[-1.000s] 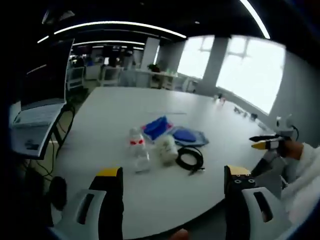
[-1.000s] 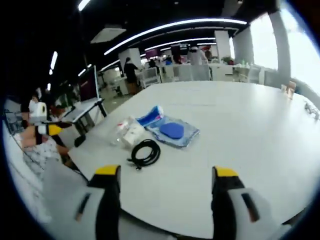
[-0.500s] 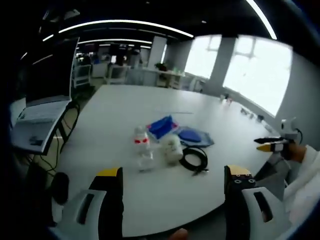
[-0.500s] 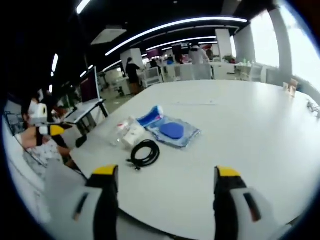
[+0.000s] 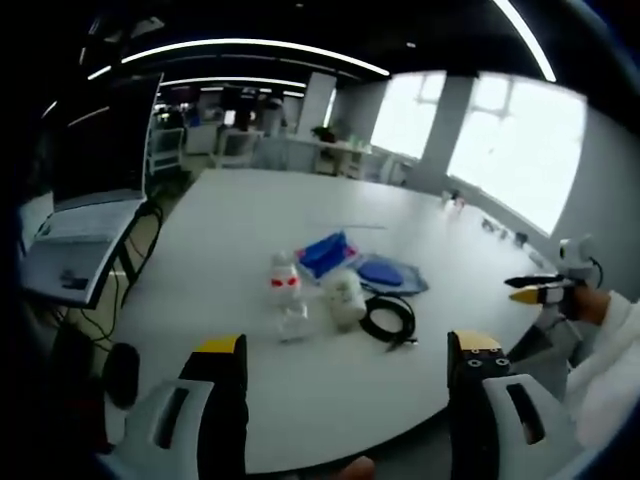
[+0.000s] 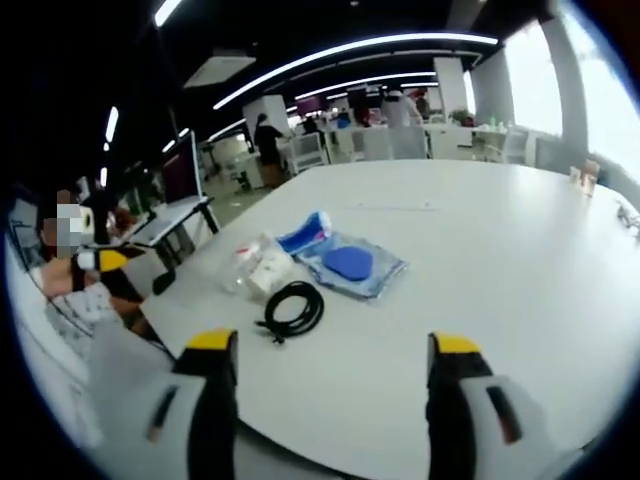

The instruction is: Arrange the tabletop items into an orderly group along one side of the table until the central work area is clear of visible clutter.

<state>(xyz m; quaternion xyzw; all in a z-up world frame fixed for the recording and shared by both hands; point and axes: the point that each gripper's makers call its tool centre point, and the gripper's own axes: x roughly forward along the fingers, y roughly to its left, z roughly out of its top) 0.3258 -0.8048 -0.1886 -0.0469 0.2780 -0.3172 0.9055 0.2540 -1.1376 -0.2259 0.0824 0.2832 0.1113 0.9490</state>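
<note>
Two grippers are riding in your hands, both short of the table (image 5: 200,260) edge. You are holding the left gripper (image 5: 345,365) with its yellow-tipped jaws wide apart and nothing between them; beyond the gap lies bare white tabletop. You are holding the right gripper (image 6: 330,365) the same way, jaws spread wide and empty, over the near edge of the table.

Past the jaws, the items are sitting together in one small cluster on the white top, well apart from both grippers. In the right gripper view the black cable (image 6: 293,307) is lying nearest, coiled into a loose ring with one end trailing off. Just beyond it a white roll (image 6: 269,270) is lying on its side, and a clear bottle (image 6: 240,265) with a red label is lying against the roll; what it holds, if anything, is too small to tell. Behind these a clear bag (image 6: 352,268) is lying flat with a rounded blue thing inside it, and a blue pack (image 6: 306,232) is touching the bag's far corner.

In the left gripper view the same cluster is showing: bottle (image 5: 284,290), roll (image 5: 345,297), cable (image 5: 388,318), bag (image 5: 384,274) and pack (image 5: 327,251).

Farther off, to the left of the table, a laptop (image 5: 85,190) is standing open on a stand. At the far end, desks and chairs are showing under bright windows.
</note>
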